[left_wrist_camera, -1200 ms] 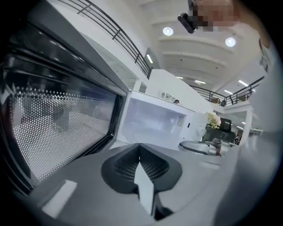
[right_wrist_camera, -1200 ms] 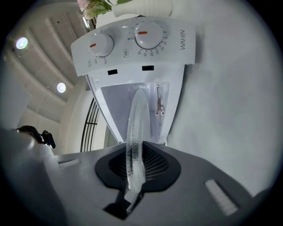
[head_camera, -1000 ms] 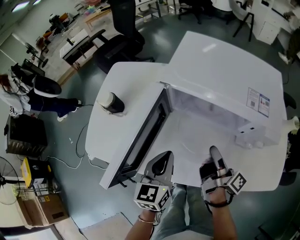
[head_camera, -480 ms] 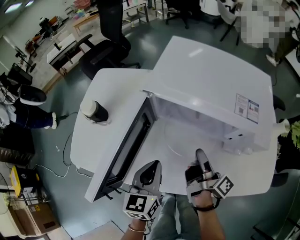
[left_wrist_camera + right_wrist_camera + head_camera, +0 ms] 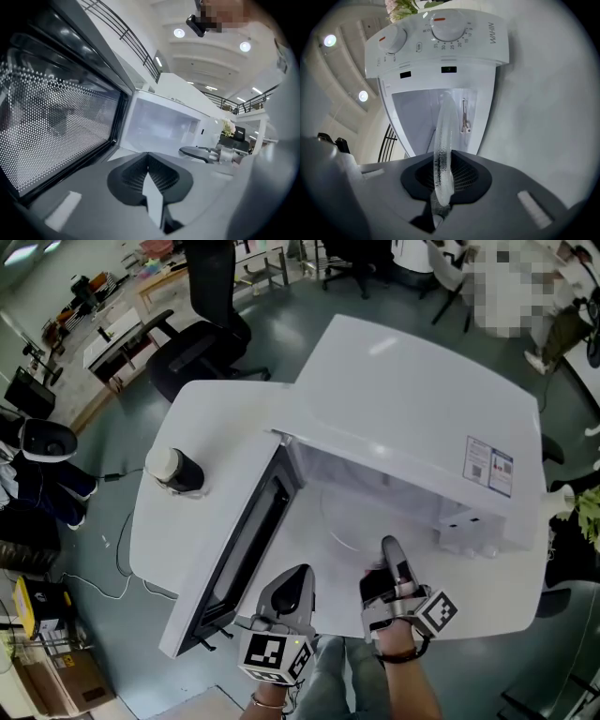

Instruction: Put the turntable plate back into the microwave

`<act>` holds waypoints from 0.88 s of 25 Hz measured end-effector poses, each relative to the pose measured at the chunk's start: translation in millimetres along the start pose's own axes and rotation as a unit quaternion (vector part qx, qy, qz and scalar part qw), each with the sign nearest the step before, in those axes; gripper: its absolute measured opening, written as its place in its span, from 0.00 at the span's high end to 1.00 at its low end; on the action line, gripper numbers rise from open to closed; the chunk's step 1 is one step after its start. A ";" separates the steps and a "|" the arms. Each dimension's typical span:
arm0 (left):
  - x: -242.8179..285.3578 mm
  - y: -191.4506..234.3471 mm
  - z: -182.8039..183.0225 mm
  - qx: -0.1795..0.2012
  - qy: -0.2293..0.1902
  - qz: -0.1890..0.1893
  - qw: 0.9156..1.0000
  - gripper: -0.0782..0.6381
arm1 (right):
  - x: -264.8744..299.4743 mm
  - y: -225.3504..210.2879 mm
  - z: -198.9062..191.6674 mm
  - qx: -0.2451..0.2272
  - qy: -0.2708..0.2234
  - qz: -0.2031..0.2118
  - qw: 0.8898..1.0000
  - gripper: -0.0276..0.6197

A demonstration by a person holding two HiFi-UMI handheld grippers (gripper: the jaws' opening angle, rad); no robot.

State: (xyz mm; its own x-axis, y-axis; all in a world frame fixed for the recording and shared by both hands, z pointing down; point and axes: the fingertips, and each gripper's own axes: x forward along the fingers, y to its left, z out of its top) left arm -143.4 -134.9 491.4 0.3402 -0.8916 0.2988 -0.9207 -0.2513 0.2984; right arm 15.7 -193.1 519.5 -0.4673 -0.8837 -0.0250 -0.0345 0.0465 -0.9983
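Note:
The white microwave [image 5: 422,399] stands with its door [image 5: 239,549] swung open to the left. My right gripper [image 5: 386,549] is shut on the rim of the clear glass turntable plate [image 5: 339,538], which shows only as a faint arc at the mouth of the cavity. In the right gripper view the plate [image 5: 443,140] runs edge-on from between the jaws [image 5: 445,180] toward the cavity [image 5: 422,117], below the control knobs [image 5: 440,37]. My left gripper [image 5: 286,582] is shut on nothing beside the door's lower edge. In its own view the jaws [image 5: 149,176] meet, with the mesh door window [image 5: 56,117] at left.
A dark cup with a white lid [image 5: 173,470] stands on the white table [image 5: 197,409] left of the door. A black office chair [image 5: 202,334] is beyond the table. The open door blocks the left side of the cavity mouth.
My right gripper has edged forward with the plate toward the microwave opening. The left gripper has kept its place by the door. The head view has shifted a little.

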 end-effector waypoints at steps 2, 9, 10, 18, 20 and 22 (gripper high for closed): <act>1.4 0.7 1.1 0.000 0.000 0.001 1.000 0.89 | 4.1 1.0 1.5 -0.002 -0.003 0.002 1.000 0.89; 4.9 6.5 2.5 0.009 0.005 0.014 1.000 0.89 | 18.6 3.4 10.1 0.000 -0.019 0.004 1.000 0.89; 5.5 7.4 2.4 0.007 0.005 0.016 1.000 0.89 | 21.6 3.5 11.2 0.001 -0.023 0.004 1.000 0.89; 11.1 7.7 4.2 0.016 0.006 0.016 1.000 0.89 | 39.0 5.4 22.0 0.000 -0.049 0.005 0.999 0.89; 12.0 8.9 5.6 0.016 0.006 0.017 1.000 0.89 | 41.2 4.7 24.4 0.004 -0.054 0.005 0.999 0.89; 12.8 10.2 6.7 0.017 0.006 0.018 1.000 0.89 | 43.2 4.0 26.6 0.007 -0.059 0.004 0.998 0.89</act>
State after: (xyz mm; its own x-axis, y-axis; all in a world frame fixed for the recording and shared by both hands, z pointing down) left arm -149.7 -151.5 492.2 0.3091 -0.8956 0.3198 -0.9382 -0.2320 0.2569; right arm 18.8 -243.4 513.0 -0.3608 -0.9319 -0.0372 -0.0197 0.0475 -0.9987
